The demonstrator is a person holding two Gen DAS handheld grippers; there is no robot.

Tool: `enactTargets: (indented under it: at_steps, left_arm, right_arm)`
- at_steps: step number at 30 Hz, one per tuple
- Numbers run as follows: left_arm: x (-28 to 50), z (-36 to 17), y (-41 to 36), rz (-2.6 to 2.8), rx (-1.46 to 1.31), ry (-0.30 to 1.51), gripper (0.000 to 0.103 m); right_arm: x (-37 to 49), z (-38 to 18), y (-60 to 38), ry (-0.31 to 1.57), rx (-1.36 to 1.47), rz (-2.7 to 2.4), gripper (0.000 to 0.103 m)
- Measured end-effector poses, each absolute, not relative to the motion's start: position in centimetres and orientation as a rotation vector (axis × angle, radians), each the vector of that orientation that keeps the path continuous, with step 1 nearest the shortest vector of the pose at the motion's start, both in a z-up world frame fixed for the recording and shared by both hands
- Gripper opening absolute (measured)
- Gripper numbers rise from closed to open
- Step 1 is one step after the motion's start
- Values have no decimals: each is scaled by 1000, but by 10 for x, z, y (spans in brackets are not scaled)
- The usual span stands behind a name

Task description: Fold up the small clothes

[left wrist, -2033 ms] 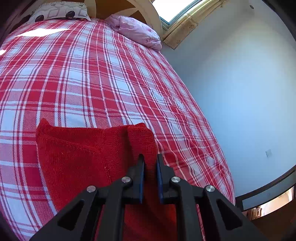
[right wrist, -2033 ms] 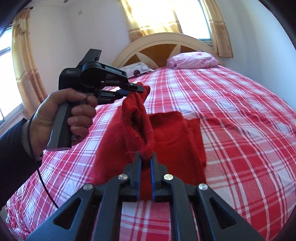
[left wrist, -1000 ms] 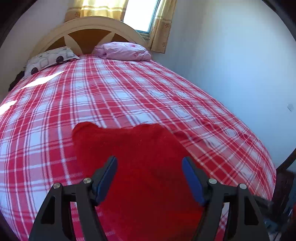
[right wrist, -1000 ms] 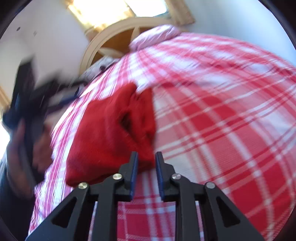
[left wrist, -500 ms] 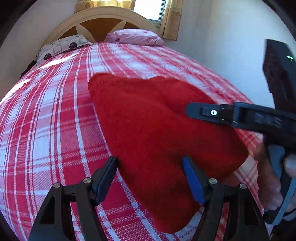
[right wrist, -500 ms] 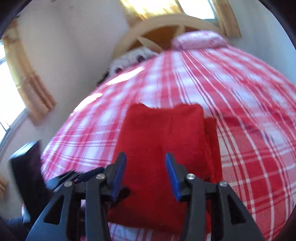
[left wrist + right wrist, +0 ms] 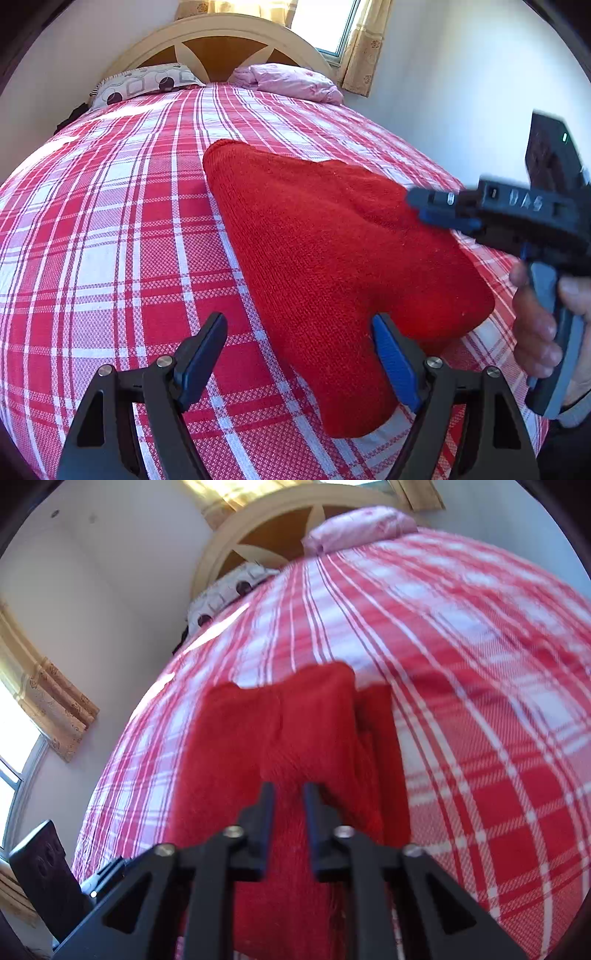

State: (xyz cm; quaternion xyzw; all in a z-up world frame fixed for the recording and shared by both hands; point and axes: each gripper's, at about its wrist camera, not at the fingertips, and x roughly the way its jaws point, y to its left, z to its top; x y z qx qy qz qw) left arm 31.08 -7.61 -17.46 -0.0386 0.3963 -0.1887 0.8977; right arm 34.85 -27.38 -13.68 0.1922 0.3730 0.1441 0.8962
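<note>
A red knit garment (image 7: 332,251) lies folded on the plaid bed (image 7: 110,229). My left gripper (image 7: 299,350) hovers low over its near corner; the jaws are opening wide, the corner lies between them, and no pad presses on it. My right gripper (image 7: 290,805) is at the garment's (image 7: 229,760) near edge. Its jaws are closing on a raised fold of red cloth that fills the narrow gap. In the left wrist view the right gripper (image 7: 443,214) reaches in from the right, held by a hand (image 7: 535,317).
Two pillows, a patterned one (image 7: 147,83) and a pink one (image 7: 291,83), lie by the headboard (image 7: 221,40). A white wall (image 7: 461,92) runs along the bed's right side. Curtained windows (image 7: 48,701) are on the left. The left tool's body (image 7: 44,878) shows at the lower left.
Both grippers let go of the garment, which now lies flat on the bed. The left gripper sank toward its near corner. The right jaws opened, then narrowed around a fold at the edge.
</note>
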Motion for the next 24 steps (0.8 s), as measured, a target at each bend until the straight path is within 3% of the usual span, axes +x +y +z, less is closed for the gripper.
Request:
enactTargets:
  at_steps: [1, 3, 8, 15, 19, 24]
  left_arm:
    - [312, -176, -77, -389, -80, 829, 81]
    - [314, -178, -80, -388, -77, 831, 81]
    - [314, -183, -78, -401, -79, 843, 81]
    - [309, -176, -79, -371, -49, 858, 81]
    - [310, -177, -78, -357, -48, 874, 81]
    - [313, -183, -76, -359, -77, 887, 82]
  right_arm:
    - [349, -131, -270, 756, 383, 295, 45]
    - [357, -125, -263, 757, 351, 297, 50]
    - [384, -154, -277, 859, 345, 182, 45]
    - [365, -147, -279, 800, 286, 190, 45]
    - [338, -135, -278, 751, 246, 164, 52]
    - [316, -138, -272, 744, 174, 157, 52]
